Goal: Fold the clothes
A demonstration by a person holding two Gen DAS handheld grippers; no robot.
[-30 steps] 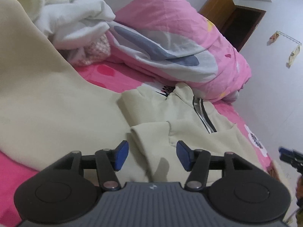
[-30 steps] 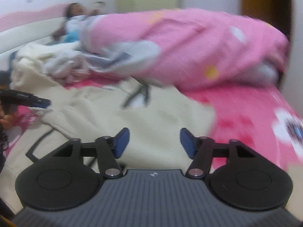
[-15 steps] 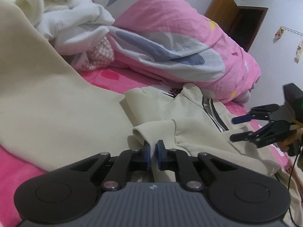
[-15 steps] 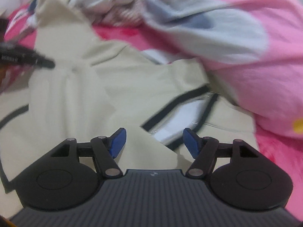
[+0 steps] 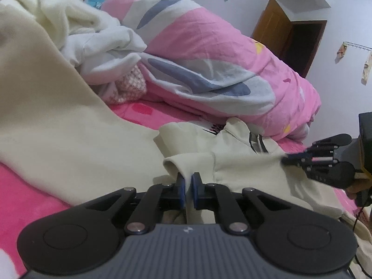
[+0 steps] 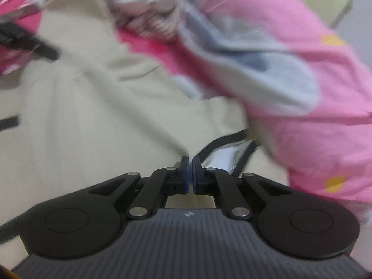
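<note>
Both claws are clamped on the cream zip-up fleece jacket (image 5: pixel 234 162): left claw (image 5: pixel 188 187) on the cuff, right claw (image 6: pixel 191 174) by the zipper. Lift evenly, keep it taut.

pink bed (image 5: pixel 28 200): cream jacket (image 5: pixel 244 160), pink duvet (image 5: pixel 220 53), cream blanket (image 5: pixel 58 121).

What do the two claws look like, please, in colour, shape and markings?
Both are alike. The left claw and the right claw each have black linkage arms with silver pivot pins, blue pads on black fingertips, two round black discs at the sides, and a grey ribbed body bearing a small white mark. In the left wrist view, the right claw carries a yellow-edged block behind it, and a thin dark cable hangs below.
</note>
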